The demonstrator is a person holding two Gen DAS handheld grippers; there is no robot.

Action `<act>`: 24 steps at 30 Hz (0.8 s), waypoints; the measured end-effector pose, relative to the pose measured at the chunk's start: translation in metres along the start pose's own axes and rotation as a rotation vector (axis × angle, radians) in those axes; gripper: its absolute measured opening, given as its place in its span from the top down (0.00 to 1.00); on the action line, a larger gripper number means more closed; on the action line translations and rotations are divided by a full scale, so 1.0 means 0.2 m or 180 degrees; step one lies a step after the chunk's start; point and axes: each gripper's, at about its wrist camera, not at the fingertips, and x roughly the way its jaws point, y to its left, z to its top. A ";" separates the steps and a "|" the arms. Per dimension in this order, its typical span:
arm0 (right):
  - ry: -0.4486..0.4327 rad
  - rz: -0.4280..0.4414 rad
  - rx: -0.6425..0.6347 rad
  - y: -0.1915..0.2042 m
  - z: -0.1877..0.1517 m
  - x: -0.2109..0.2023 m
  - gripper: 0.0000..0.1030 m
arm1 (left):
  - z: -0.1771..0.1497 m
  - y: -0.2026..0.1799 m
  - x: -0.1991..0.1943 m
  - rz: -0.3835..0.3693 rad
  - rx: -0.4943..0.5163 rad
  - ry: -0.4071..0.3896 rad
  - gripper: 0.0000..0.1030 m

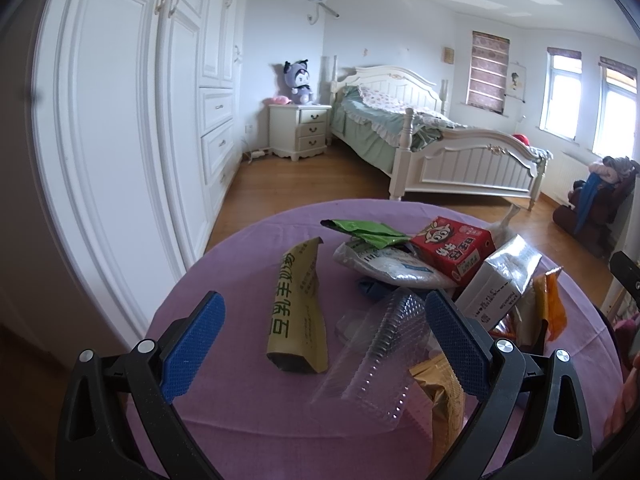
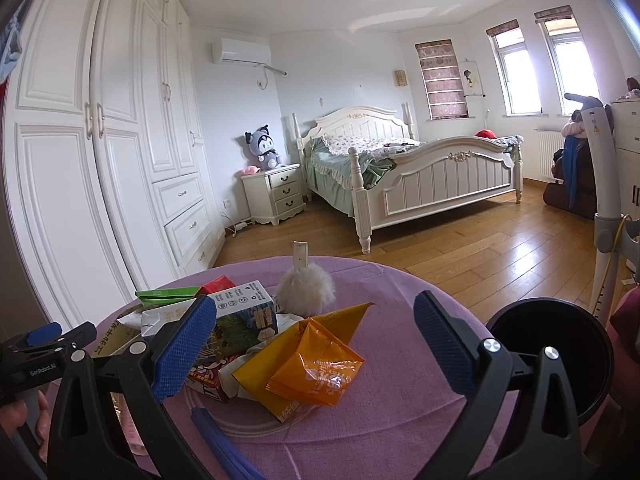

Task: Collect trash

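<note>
Both grippers are hanging wide open and empty over the purple table (image 2: 400,408), the right gripper (image 2: 316,344) straddling the orange wrapper (image 2: 316,372) lying directly ahead, nearer the black bin (image 2: 560,356) than the left gripper (image 1: 324,336)

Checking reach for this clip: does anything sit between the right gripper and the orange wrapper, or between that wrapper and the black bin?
Nothing visible. The right gripper hangs open just above the orange wrapper; only bare purple cloth separates it from the black bin.
</note>
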 end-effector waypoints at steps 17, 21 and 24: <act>0.1383 0.0931 -0.1227 0.55 0.39 0.45 0.12 | 0.12 0.27 0.23 -0.0439 -0.0117 0.0675 0.04; 0.2004 0.1214 -0.1565 0.84 0.40 0.70 0.26 | 0.12 0.27 0.35 -0.0507 -0.0067 0.0899 0.11; 0.2174 0.1162 -0.1936 1.03 0.32 0.82 0.32 | 0.13 0.31 0.43 -0.0433 -0.0059 0.1090 0.16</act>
